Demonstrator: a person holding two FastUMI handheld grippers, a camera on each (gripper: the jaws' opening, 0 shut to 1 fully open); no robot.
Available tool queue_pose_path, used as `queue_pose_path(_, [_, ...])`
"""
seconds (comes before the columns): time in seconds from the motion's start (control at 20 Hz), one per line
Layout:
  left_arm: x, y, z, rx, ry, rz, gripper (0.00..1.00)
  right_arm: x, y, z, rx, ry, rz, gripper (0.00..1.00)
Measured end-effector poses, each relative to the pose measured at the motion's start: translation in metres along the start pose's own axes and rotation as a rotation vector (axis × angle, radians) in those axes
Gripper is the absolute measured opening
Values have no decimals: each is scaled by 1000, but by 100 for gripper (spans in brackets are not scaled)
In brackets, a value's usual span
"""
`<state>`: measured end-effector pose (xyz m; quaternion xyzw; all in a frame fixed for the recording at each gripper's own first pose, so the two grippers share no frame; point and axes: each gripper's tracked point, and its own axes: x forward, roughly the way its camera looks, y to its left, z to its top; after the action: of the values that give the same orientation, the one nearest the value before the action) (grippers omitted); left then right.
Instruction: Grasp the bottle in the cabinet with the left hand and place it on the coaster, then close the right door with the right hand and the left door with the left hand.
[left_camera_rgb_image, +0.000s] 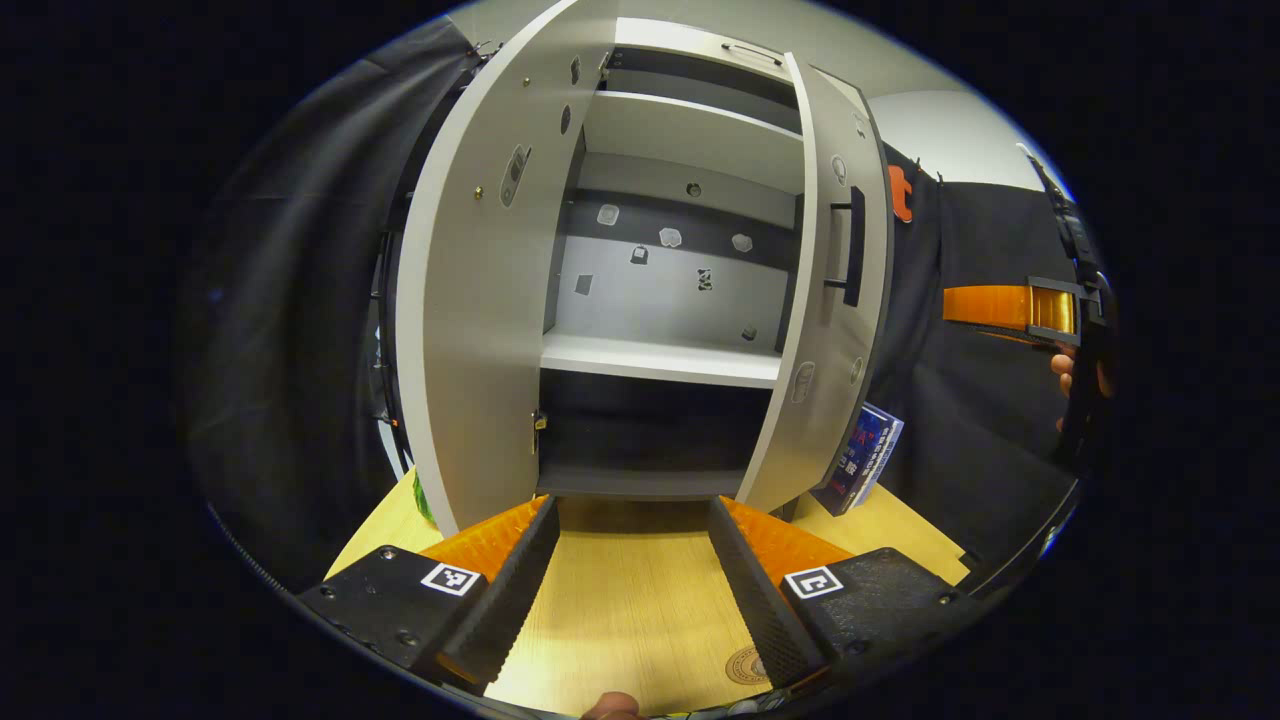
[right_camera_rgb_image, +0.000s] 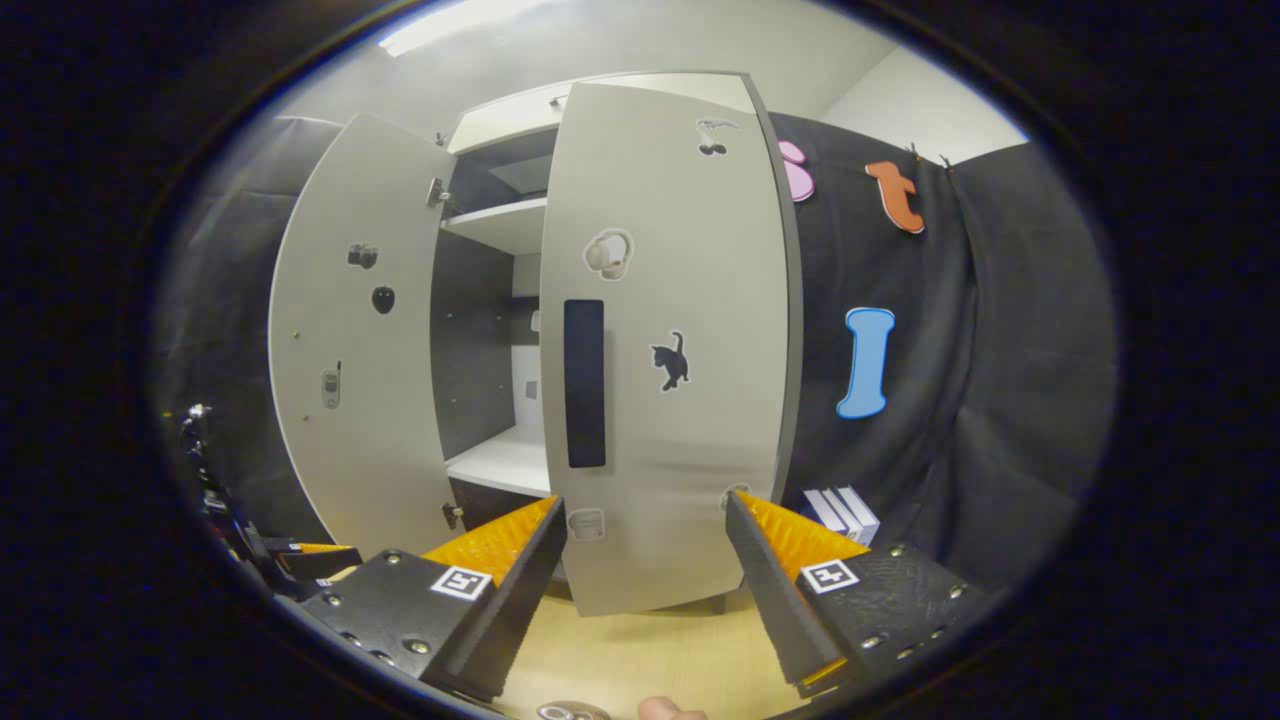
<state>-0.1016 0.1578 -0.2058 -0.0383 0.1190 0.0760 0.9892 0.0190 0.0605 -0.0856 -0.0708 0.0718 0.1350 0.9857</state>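
We find the cabinet (left_camera_rgb_image: 660, 360) standing on the worktop (left_camera_rgb_image: 620, 600) with both doors swung out. In the left gripper view the shelves we can see hold no bottle. The coaster (left_camera_rgb_image: 745, 665) lies on the worktop at the lower edge, partly behind the left claw's (left_camera_rgb_image: 632, 590) finger; whether the bottle stands on it we cannot tell, as that area is cut off.

The left claw is spread wide and holds nothing, aimed at the cabinet's open middle. The right claw (right_camera_rgb_image: 645, 590) is likewise spread wide and empty, facing the outer face of the right door (right_camera_rgb_image: 665, 340), with its dark handle (right_camera_rgb_image: 585, 383) just left of centre. The left door (right_camera_rgb_image: 360, 340) stands open beyond it.

Our judgement: the bottle step appears finished, and closing the right door is the step in hand. The next move calls for the right claw to meet the door's outer face near its free edge and push it round to the cabinet front. The left claw should stay clear of the opening until then.
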Motion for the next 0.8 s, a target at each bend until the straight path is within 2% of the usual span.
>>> queue_pose_path(0.05, [-1,1,0,0,2,-1,95,1,0,0,1,1,0,93])
queue_pose_path(0.1, [-1,2,-1,-2,4,-4,95,1,1,-1,1,2,0,97])
queue_pose_path(0.2, [-3,4,-3,-4,11,-7,95,2,3,-2,1,3,-2,93])
queue_pose_path(0.35, [-8,12,-6,4,20,4,95,4,8,-5,5,4,-1,93])
queue_pose_path(0.4, [-9,15,-6,6,22,8,95,4,9,-5,7,4,-1,97])
queue_pose_path(0.8, [-24,46,-9,4,38,52,95,14,25,-12,8,10,5,97])
